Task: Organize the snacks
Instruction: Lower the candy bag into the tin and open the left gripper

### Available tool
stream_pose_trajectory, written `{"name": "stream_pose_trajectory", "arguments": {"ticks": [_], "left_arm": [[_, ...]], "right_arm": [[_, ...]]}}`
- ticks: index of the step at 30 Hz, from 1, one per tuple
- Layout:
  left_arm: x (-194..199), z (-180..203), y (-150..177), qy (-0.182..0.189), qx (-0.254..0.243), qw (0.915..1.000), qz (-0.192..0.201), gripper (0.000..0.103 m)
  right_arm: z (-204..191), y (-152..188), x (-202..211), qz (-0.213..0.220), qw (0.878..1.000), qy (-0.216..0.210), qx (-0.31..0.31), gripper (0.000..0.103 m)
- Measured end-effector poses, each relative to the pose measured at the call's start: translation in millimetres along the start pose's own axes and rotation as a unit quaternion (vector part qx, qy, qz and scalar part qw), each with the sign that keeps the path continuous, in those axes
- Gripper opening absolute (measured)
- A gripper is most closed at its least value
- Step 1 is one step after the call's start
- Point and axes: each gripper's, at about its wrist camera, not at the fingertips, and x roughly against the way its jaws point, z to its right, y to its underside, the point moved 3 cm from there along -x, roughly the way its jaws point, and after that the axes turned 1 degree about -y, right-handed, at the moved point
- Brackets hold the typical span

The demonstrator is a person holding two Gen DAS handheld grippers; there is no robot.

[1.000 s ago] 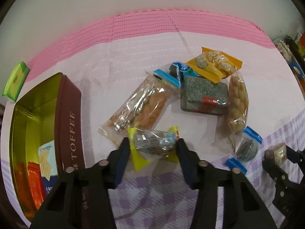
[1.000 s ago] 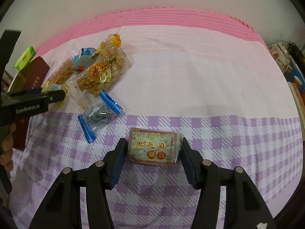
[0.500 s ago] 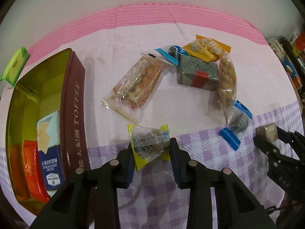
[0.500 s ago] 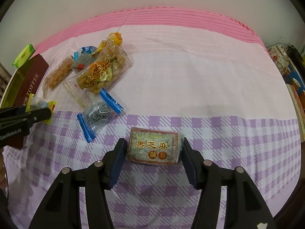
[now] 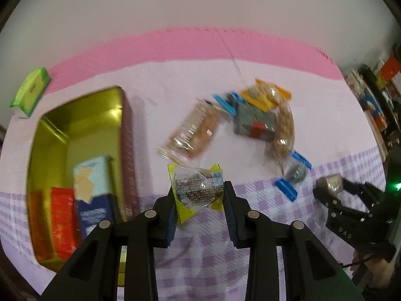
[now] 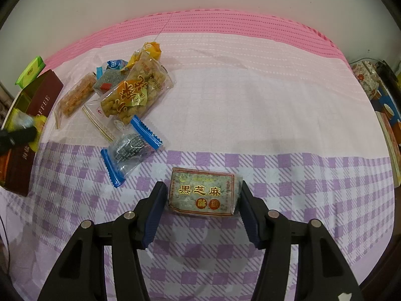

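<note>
My left gripper (image 5: 199, 195) is shut on a small yellow-edged clear candy packet (image 5: 198, 188), held above the cloth just right of the open toffee tin (image 5: 75, 115). The tin holds a red pack (image 5: 61, 220) and a blue-and-pale box (image 5: 94, 188). My right gripper (image 6: 203, 195) is shut on a black sesame candy block (image 6: 203, 193) with gold characters, over the purple checked cloth. A heap of loose snacks (image 6: 130, 92) lies at the left of the right wrist view, with a blue-ended wrapped sweet (image 6: 130, 148) nearest. The left gripper (image 6: 17, 135) shows there at the far left edge.
A green packet (image 5: 31, 90) lies beyond the tin near the pink band of the cloth (image 6: 250, 87). Cluttered boxes and a patterned jar (image 6: 367, 80) stand off the cloth's right edge. A hand (image 5: 376, 271) holds the right gripper's handle.
The left gripper closed tighter on the yellow-edged packet and lifted it off the cloth, shifting toward the tin. The right gripper kept still with its sesame block.
</note>
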Motion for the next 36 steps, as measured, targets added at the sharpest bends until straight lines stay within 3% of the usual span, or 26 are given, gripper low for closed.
{"name": "stream_pose_trajectory", "arguments": {"ticks": [11, 17, 36], "left_arm": [[19, -112, -14, -0.095, 0.073, 0.9922, 0.035, 0.034], [4, -168, -4, -0.121, 0.126, 0.9845, 0.010, 0.034], [-40, -201, 3, -0.133, 0.154, 0.9783, -0.037, 0.034]], "right_arm": [[0, 1, 0, -0.001, 1.000, 0.000, -0.001, 0.056], [0, 0, 0, -0.001, 1.000, 0.001, -0.001, 0.056], [-1, 1, 0, 0.000, 1.000, 0.001, -0.001, 0.056]]}}
